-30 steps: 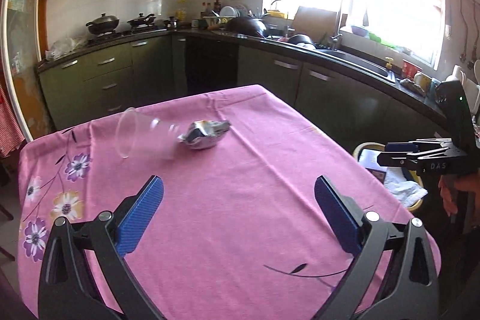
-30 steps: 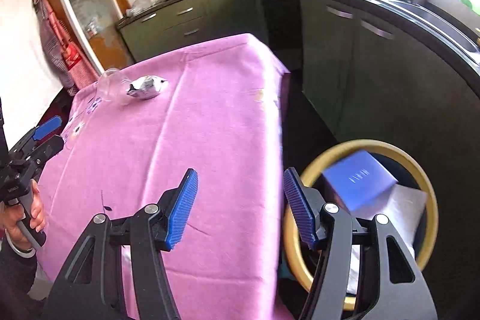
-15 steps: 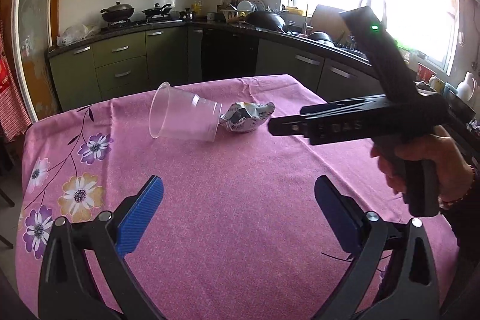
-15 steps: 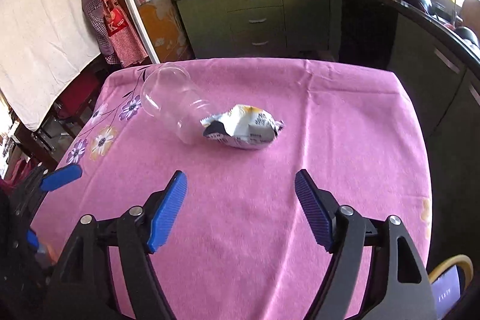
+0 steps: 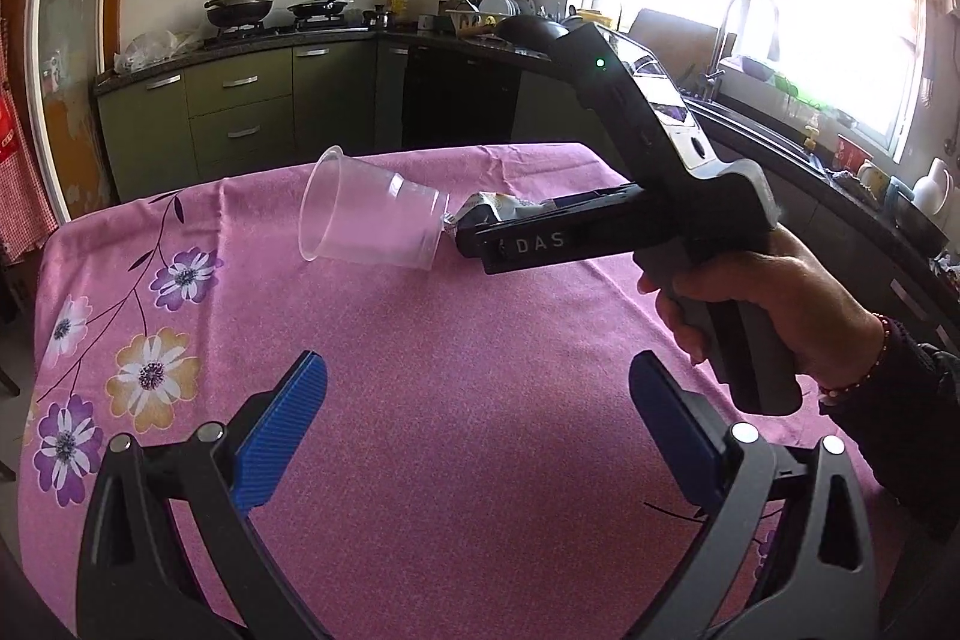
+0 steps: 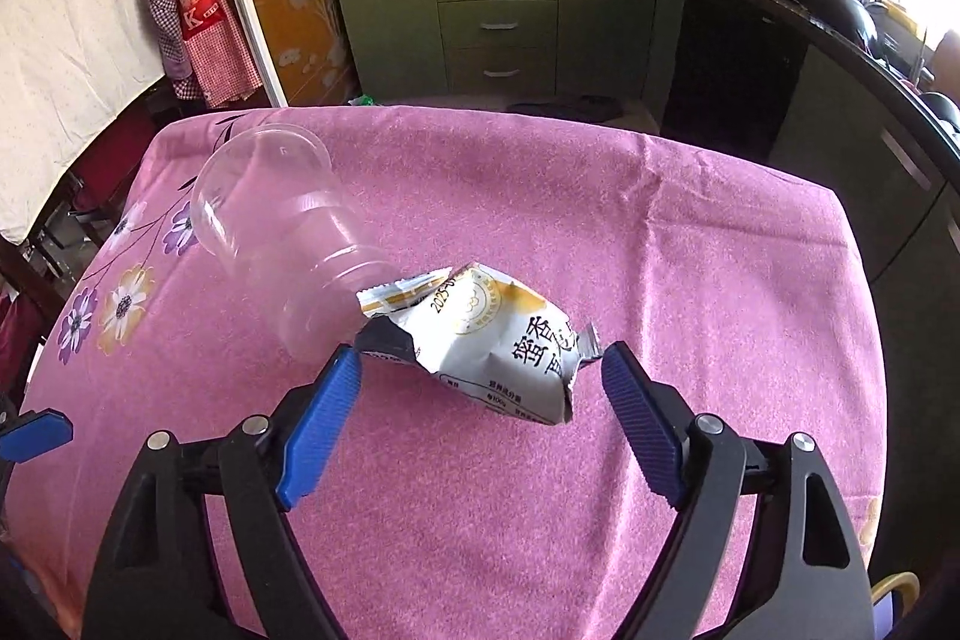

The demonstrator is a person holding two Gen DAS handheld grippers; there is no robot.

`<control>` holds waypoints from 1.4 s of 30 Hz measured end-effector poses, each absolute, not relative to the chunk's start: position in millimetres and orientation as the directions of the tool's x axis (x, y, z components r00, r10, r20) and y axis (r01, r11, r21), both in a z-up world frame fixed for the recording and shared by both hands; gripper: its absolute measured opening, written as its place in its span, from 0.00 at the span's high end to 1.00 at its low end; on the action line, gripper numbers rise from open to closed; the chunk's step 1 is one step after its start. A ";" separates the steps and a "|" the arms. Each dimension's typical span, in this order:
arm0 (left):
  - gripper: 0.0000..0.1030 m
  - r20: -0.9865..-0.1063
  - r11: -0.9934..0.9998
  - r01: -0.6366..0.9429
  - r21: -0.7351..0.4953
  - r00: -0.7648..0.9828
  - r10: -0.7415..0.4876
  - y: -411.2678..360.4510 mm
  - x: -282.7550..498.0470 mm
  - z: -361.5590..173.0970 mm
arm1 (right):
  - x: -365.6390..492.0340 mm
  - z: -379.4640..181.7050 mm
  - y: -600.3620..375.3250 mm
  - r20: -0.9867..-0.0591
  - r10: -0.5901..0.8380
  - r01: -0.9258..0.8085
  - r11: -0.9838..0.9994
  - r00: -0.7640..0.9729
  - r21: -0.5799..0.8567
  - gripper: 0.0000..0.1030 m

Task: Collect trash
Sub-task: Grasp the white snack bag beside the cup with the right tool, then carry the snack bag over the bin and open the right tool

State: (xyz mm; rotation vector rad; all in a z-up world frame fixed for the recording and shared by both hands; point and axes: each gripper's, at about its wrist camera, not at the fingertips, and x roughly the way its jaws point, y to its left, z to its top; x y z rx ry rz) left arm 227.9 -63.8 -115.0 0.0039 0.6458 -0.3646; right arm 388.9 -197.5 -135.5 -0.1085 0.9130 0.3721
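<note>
Pink cloth with a flower print is covering the tabletop (image 6: pixel 690 244), and the two pieces of trash are lying together toward its far middle. A crumpled white snack wrapper (image 6: pixel 486 340) is sitting with one torn end touching the base of a clear plastic cup (image 6: pixel 282 232), which is lying on its side with its mouth facing the flowered edge.

The right gripper (image 6: pixel 480 370) is pointing down at the wrapper with its jaws opening wide; the wrapper's two ends are lying between the blue pads (image 6: pixel 324 400), close to them but not pressed. The left gripper (image 5: pixel 477 394) is hanging over bare cloth nearer the person, jaws wide and holding nothing.

The risks from here look small but real. The left pad is sitting just beside the cup's base, so any sideways drift on the way down could be nudging the cup, which would likely roll toward the flowered edge. The wrapper is light and springy, so a pinch on one flap alone may be letting it slip. Pressing too low could be catching the loose cloth along with it.
</note>
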 end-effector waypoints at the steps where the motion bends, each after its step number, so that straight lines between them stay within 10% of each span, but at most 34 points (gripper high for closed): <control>1: 0.07 -0.590 0.936 0.334 -0.111 0.735 -0.332 -63.9 228.2 -115.3 | 391.4 -135.8 -196.1 -0.789 0.271 -0.360 0.931 0.551 0.068 0.21; 7: 0.07 -0.595 0.936 0.333 -0.115 0.732 -0.333 -64.5 228.5 -115.9 | 395.4 -134.8 -186.9 -0.788 0.275 -0.374 0.925 0.551 0.061 0.22; 11: 0.07 -0.596 0.935 0.335 -0.112 0.730 -0.333 -65.1 228.6 -116.8 | 395.7 -137.7 -187.3 -0.798 0.280 -0.378 0.923 0.533 0.071 0.45; 15: 0.07 -0.598 0.934 0.338 -0.112 0.728 -0.335 -65.3 229.7 -117.6 | 391.0 -139.5 -187.2 -0.809 0.287 -0.397 0.915 0.513 0.073 0.48; 18: 0.07 -0.599 0.934 0.339 -0.111 0.727 -0.335 -65.5 229.7 -117.9 | 383.8 -135.1 -186.4 -0.796 0.308 -0.427 0.901 0.521 0.069 0.18; 27: 0.07 -0.602 0.933 0.343 -0.109 0.724 -0.336 -65.7 229.5 -118.2 | 400.1 -124.7 -163.4 -0.808 0.261 -0.548 0.831 0.528 -0.090 0.17; 35: 0.07 -0.603 0.934 0.338 -0.117 0.723 -0.338 -63.4 230.6 -117.2 | 410.8 -145.7 -160.8 -0.845 0.286 -0.566 0.824 0.451 -0.024 0.54; 42: 0.07 -0.604 0.933 0.341 -0.113 0.722 -0.337 -64.1 230.5 -117.8 | 397.8 -140.4 -184.4 -0.828 0.337 -0.520 0.852 0.449 0.065 0.58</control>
